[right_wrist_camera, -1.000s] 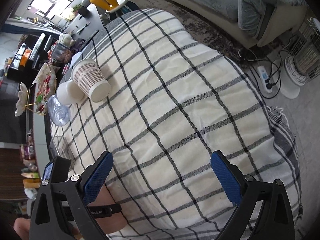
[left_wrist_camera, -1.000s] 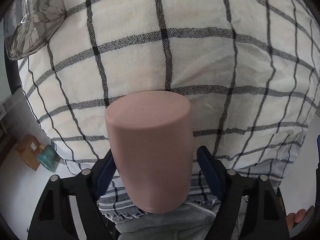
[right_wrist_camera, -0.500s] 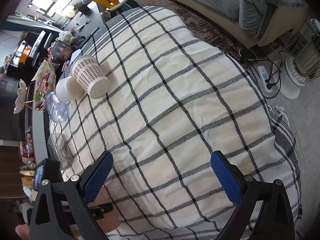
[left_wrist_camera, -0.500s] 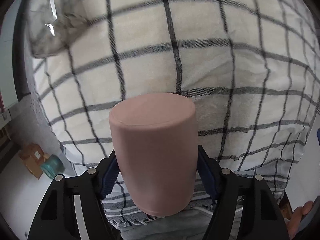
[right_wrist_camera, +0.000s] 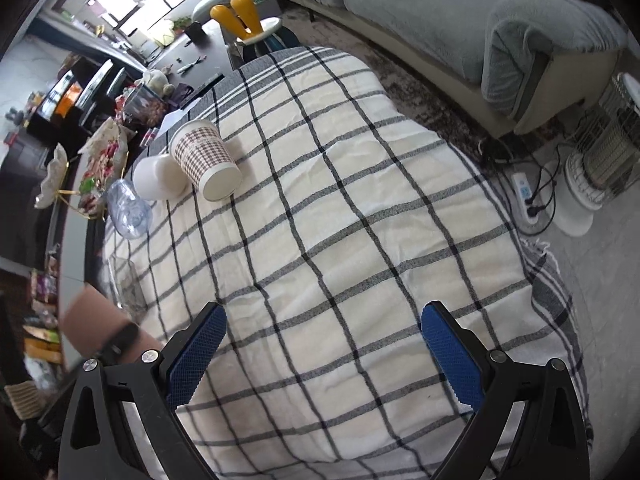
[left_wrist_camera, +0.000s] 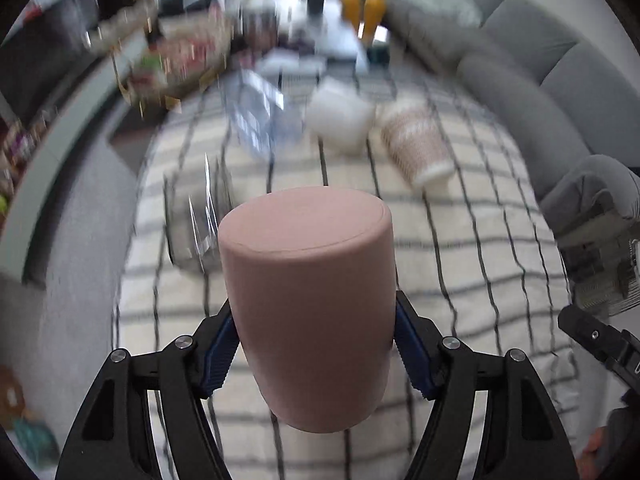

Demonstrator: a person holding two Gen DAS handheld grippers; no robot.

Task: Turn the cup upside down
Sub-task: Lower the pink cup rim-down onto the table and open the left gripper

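My left gripper [left_wrist_camera: 316,356] is shut on a matte pink cup [left_wrist_camera: 310,300], its blue pads pressed on both sides. The cup's flat closed end faces the camera and its mouth is hidden. It is held in the air above the checked tablecloth [left_wrist_camera: 460,264]. The background in the left wrist view is motion-blurred. In the right wrist view the pink cup [right_wrist_camera: 86,326] shows at the left edge, blurred. My right gripper [right_wrist_camera: 322,350] is open and empty above the near part of the tablecloth [right_wrist_camera: 340,220].
A patterned paper cup [right_wrist_camera: 206,160] lies on its side at the far left of the table beside a white cup [right_wrist_camera: 156,178], a clear crumpled plastic cup [right_wrist_camera: 128,212] and a clear glass [right_wrist_camera: 128,288]. A grey sofa [right_wrist_camera: 460,12] and a heater [right_wrist_camera: 604,152] stand to the right.
The left gripper has swung up with the pink cup, from looking down at the cloth to looking across the table at the other cups. The right gripper has stayed nearly still.
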